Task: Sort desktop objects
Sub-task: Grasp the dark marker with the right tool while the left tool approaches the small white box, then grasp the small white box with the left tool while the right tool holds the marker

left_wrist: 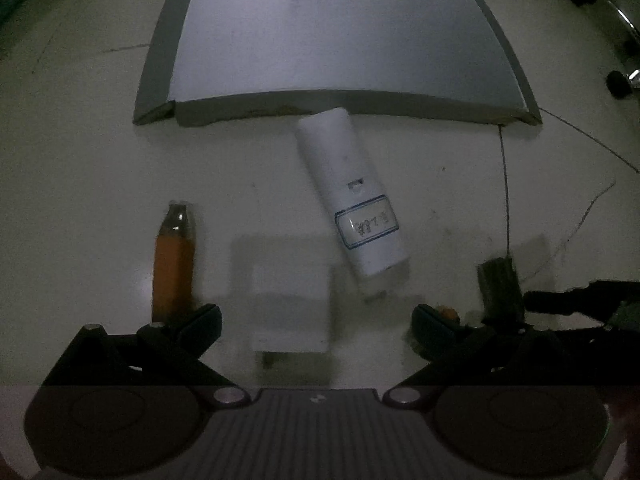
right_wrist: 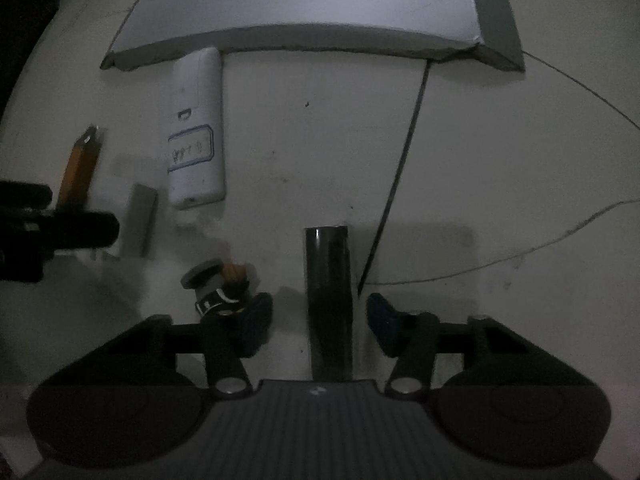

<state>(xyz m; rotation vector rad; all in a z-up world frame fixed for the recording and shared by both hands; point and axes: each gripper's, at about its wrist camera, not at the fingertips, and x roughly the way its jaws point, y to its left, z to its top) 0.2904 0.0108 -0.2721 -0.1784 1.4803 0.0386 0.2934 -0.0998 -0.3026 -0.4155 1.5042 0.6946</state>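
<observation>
A white device with a blue-framed label (left_wrist: pixel 352 192) lies on the table, its far end at the grey tray (left_wrist: pixel 332 44). An orange utility knife (left_wrist: pixel 174 264) lies to its left. A white block (left_wrist: pixel 290 304) sits between the jaws of my open left gripper (left_wrist: pixel 316 320). My right gripper (right_wrist: pixel 320 320) is open, with a dark cylinder (right_wrist: pixel 328 280) lying between its fingers, not gripped. The white device (right_wrist: pixel 196 128), the knife (right_wrist: pixel 78 168) and the block (right_wrist: pixel 140 220) also show in the right wrist view.
A small dark and orange object (right_wrist: pixel 218 280) lies beside my right gripper's left finger. A thin dark rod (right_wrist: pixel 400 168) runs from the tray (right_wrist: pixel 300 0) toward the cylinder. A chair base (left_wrist: pixel 612 20) stands at the far right. Thin lines cross the table.
</observation>
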